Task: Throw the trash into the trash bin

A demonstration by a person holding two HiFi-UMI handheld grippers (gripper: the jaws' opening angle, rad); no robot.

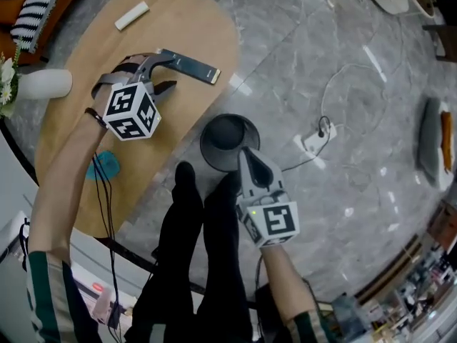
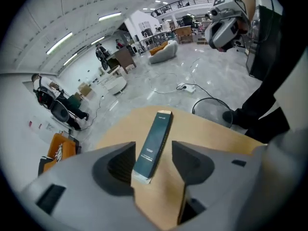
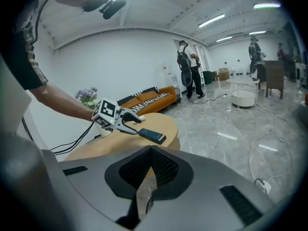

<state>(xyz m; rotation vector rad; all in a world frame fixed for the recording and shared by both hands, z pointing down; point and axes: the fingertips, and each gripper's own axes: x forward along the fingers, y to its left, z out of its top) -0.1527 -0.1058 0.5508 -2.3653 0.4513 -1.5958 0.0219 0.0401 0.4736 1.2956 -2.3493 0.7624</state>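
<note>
Head view: the left gripper (image 1: 168, 72), jaws apart, straddles the near end of a long dark carton (image 1: 193, 65) on the oval wooden table (image 1: 171, 20). Gripped so near its end, the carton could swing or slip. Its far end lies near the table edge, so a nudge might push it off. The trash bin (image 1: 221, 138) stands on the floor just beside the table. The right gripper (image 1: 248, 157) hangs over the bin and might block the drop.

Left gripper view: the pads flank the carton (image 2: 156, 136) without pressing; the bin (image 2: 211, 110) shows beyond the table edge.

Right gripper view: jaws together, apparently empty; open floor lies to the right.
</note>
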